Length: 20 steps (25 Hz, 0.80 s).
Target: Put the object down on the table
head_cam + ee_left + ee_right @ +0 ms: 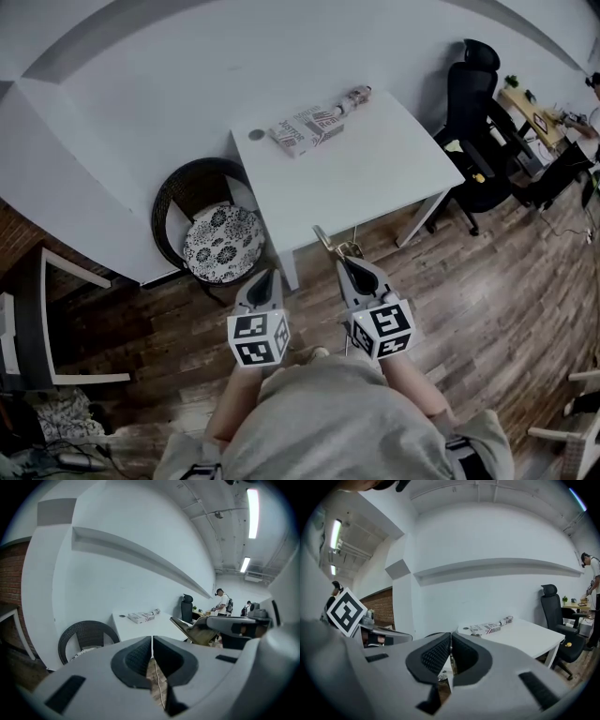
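Note:
My right gripper (348,262) is shut on a thin, flat tan object (330,243) that sticks out past its tips, in the air just in front of the white table's (375,183) near edge. In the left gripper view the same tan object (190,630) pokes out of the right gripper (234,625). In the right gripper view only a thin sliver of the object (451,662) shows between the closed pads. My left gripper (265,281) hangs beside it over the floor, shut, with nothing between its fingers (140,656).
A patterned box (302,127), a rolled packet (354,96) and a small dark disc (256,134) lie along the table's far edge. A wicker chair with a floral cushion (221,242) stands left of the table, a black office chair (478,122) to its right. People stand far right.

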Available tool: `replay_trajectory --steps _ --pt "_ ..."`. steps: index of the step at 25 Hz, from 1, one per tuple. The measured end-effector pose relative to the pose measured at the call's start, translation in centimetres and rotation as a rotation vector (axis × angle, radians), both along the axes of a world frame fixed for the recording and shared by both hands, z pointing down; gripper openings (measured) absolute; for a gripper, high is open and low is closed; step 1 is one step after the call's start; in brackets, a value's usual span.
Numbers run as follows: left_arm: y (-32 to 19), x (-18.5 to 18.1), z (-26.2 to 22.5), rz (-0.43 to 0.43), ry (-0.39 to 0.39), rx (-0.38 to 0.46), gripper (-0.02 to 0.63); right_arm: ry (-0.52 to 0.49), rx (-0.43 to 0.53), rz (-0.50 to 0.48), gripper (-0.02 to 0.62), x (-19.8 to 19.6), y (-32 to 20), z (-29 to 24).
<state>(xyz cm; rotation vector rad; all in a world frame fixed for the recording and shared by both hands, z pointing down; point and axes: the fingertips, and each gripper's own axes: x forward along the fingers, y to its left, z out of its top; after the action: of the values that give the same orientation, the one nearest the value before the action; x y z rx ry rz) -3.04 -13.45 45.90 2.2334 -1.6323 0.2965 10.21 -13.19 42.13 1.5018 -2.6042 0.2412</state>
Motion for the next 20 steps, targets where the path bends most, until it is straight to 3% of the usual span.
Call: replay_trajectory --steps 20 --pt "-7.2 -0.6 1.6 -0.063 0.012 -0.023 0.011 0.000 -0.029 -0.036 0.009 0.0 -8.4 1.8"
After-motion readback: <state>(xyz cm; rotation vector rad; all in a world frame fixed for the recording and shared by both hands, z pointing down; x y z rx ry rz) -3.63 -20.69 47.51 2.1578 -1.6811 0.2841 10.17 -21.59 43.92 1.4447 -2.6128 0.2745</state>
